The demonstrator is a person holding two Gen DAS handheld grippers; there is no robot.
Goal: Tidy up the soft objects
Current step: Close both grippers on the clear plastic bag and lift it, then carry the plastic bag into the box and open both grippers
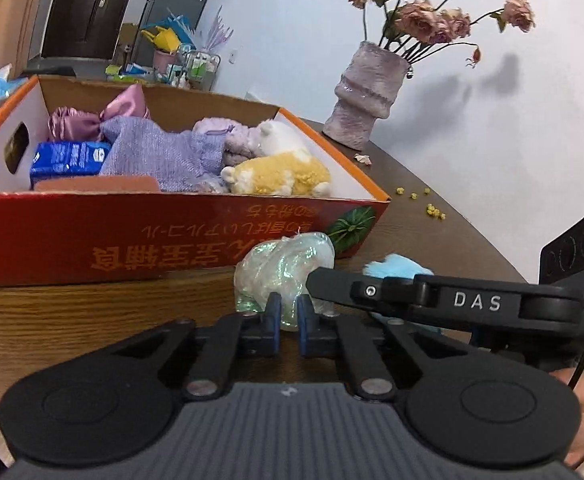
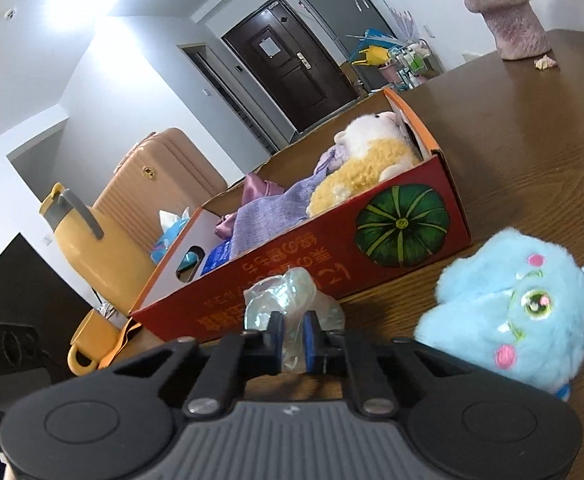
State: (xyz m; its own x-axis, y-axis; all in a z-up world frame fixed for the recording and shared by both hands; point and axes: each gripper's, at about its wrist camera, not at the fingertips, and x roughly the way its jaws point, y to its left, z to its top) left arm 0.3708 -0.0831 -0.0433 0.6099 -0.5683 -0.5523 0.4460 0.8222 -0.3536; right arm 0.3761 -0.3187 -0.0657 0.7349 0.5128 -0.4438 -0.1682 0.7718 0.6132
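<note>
Both the left tool (image 1: 287,312) and right tool (image 2: 292,332) pinch a crumpled, clear, iridescent plastic bag (image 1: 287,264) on the tabletop (image 1: 91,312), beside the red box (image 1: 131,236).

A lived-in home, at a wooden dining table (image 1: 432,216). On the table, at its far edge by the white wall, stands a ribbed vase (image 1: 366,94) of dried roses (image 1: 432,20); a cardboard box (image 1: 171,236) of plush toys and clothing sits toward its middle. Beyond the table: a dark entrance door (image 2: 292,76), a refrigerator (image 2: 340,12) just beside the door, a cluttered trolley (image 1: 195,68), and a tan suitcase (image 2: 163,176) behind a yellow jug (image 2: 91,240).
</note>
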